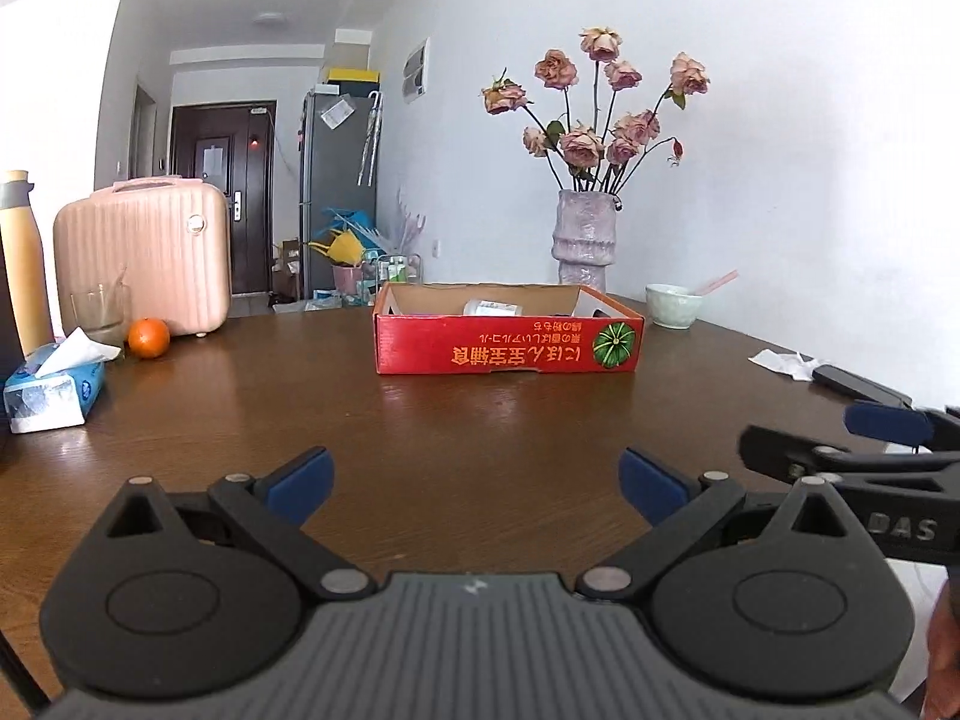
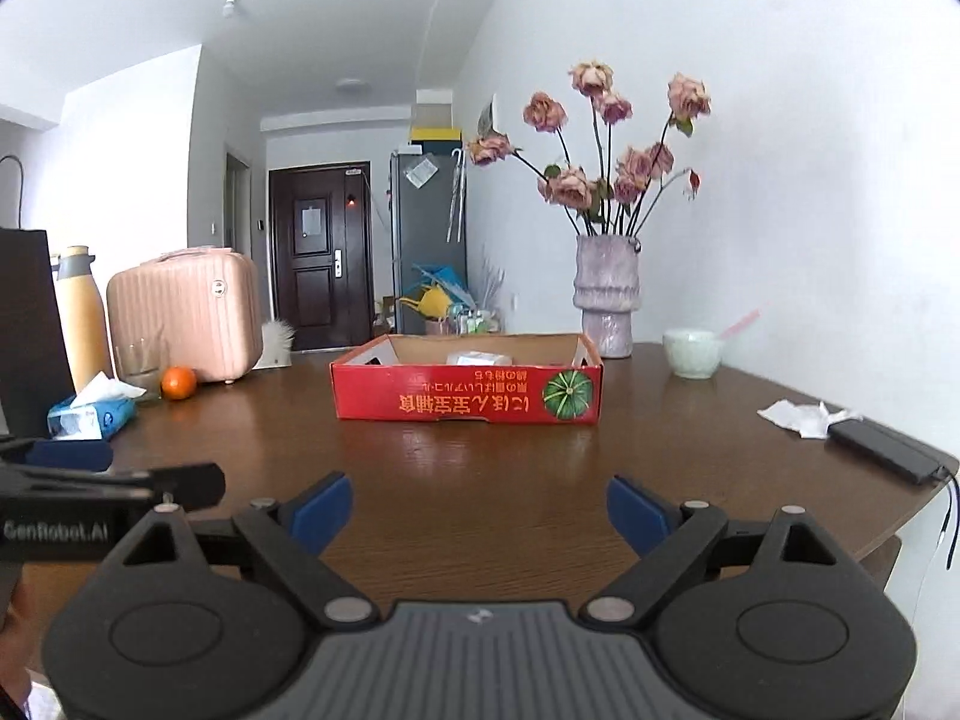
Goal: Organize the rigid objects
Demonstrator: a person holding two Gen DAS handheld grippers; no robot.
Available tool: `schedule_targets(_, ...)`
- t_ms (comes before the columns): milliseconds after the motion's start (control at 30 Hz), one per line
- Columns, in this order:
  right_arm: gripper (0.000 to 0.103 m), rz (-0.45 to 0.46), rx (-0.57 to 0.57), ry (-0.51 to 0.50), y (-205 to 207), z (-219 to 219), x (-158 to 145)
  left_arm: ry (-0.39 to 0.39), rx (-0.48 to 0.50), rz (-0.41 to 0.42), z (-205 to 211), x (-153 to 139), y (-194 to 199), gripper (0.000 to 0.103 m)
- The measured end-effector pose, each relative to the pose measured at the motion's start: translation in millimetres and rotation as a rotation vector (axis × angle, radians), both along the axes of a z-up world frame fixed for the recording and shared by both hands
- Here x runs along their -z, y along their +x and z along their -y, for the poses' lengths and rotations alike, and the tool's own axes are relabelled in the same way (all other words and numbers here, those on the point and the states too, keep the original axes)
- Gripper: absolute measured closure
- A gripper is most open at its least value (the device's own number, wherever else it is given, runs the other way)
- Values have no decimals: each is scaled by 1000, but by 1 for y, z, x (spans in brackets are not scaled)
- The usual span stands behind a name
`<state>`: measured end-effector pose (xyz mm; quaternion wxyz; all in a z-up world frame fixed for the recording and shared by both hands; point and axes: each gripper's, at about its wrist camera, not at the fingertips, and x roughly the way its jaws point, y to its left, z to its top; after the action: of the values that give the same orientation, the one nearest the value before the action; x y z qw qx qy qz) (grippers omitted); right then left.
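Both the left gripper and right gripper hold their fingers spread, empty. The red cardboard box sits mid-counter toward the far edge: light, stiff; grip its rim.

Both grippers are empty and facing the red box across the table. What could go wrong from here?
Possible risks:
1. The left gripper and right gripper sit side by side, both open, and could collide on a shared reach to the red box.
2. The box looks light and may slide if nudged.
3. The vase of flowers just behind it could tip on an overshoot.
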<state>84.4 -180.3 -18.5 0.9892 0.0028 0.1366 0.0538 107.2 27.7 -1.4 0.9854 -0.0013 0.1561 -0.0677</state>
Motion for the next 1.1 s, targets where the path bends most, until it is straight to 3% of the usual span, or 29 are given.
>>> schedule_targets(133,11,2,15,64,-5,-1,6,4,-7,28,0,0,-9,0)
schedule_targets(1100,11,-5,32,60,-5,-2,10,8,-37,65,-17,-5,-22,0)
